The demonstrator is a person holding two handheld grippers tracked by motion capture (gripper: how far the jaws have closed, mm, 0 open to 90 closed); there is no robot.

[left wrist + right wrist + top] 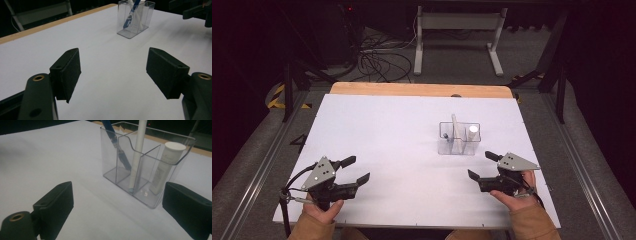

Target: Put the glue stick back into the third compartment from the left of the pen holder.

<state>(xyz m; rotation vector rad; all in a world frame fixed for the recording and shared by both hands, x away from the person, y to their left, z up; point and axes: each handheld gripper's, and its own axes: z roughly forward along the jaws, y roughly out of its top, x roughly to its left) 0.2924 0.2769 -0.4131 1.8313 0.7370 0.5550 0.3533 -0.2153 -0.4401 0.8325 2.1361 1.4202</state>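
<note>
A clear plastic organizer with several compartments stands right of the table's middle. It holds a blue-handled tool, a long white stick and a white capped tube, each upright or leaning in its own compartment. My right gripper is open and empty, low over the table just in front of the organizer. My left gripper is open and empty near the front left. It points across the table at the organizer, and its jaws stand wide apart.
The white table top ends in a wooden strip at the far edge. Beyond it are a white desk frame and loose cables on the floor. Metal rails run along both sides.
</note>
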